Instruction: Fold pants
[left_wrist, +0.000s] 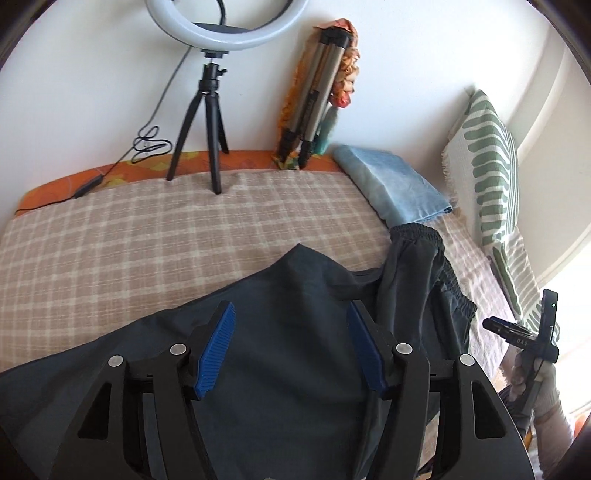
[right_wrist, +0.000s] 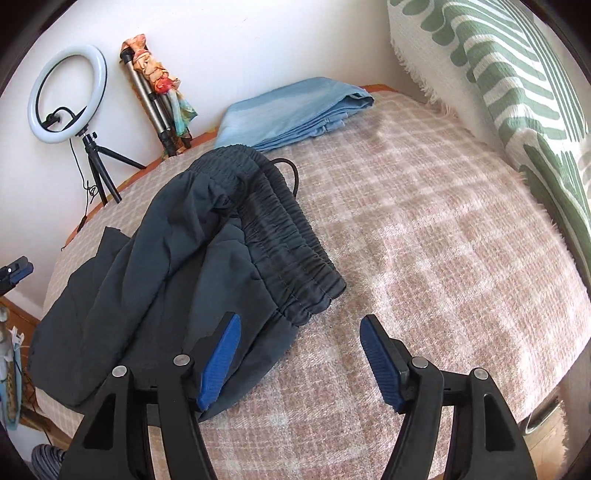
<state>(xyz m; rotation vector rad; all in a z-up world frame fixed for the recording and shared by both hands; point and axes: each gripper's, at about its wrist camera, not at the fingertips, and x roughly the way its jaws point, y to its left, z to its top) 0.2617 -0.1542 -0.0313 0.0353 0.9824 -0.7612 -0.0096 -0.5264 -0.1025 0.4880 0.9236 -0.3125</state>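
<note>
Both grippers, left (left_wrist: 290, 345) and right (right_wrist: 299, 356), fingers apart and empty, hover above dark pants (right_wrist: 207, 251) whose legs run out of view.

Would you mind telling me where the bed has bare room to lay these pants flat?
Bare plaid blanket lies between the dark pants and the green-striped pillow, and between the pants and the ring light tripod. The far corner is crowded by folded blue cloth.

Pants (right_wrist: 207, 258) lie on bed (right_wrist: 424, 258), folded cloth (right_wrist: 291, 110) behind them
</note>
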